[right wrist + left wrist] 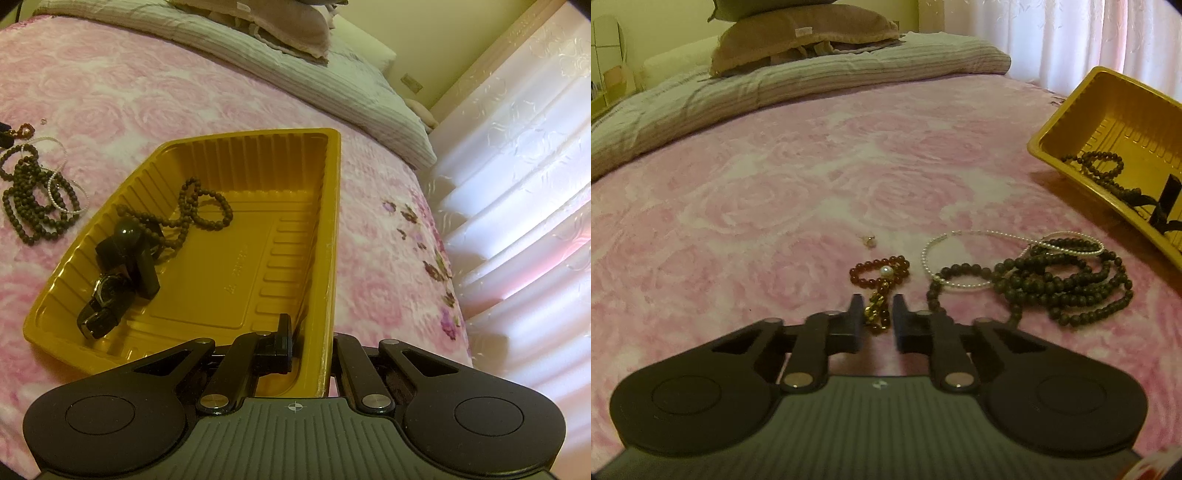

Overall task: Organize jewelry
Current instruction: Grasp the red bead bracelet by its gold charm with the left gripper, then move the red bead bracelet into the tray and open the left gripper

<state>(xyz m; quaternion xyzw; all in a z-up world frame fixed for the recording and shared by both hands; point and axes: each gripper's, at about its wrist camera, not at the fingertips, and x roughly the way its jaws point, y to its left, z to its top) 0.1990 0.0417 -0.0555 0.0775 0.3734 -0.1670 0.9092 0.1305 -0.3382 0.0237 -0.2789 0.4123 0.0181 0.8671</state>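
1. Two tools are in my hands, both tilted down over the bed [775,203].
2. My left tool [878,314] is closed on the red bracelet [879,271]: its gold charm end sits pinched between the fingertips, and the red loop with one white pearl lies on the bed just ahead of the tips.
3. Farther ahead of that tool lies a tiny earring [868,240], apart from the bracelet.
4. Just right of the tips lies a heap of dark beads [1071,284] with a pearl strand [960,240] tangled across it.
5. My right tool [312,343] is clamped on the near right wall of the tray [332,221], with one finger inside the tray and the other outside.
6. Inside the tray, ahead and left of that tool, lie a bead string [207,214], a watch [103,295] and a black piece I cannot identify.
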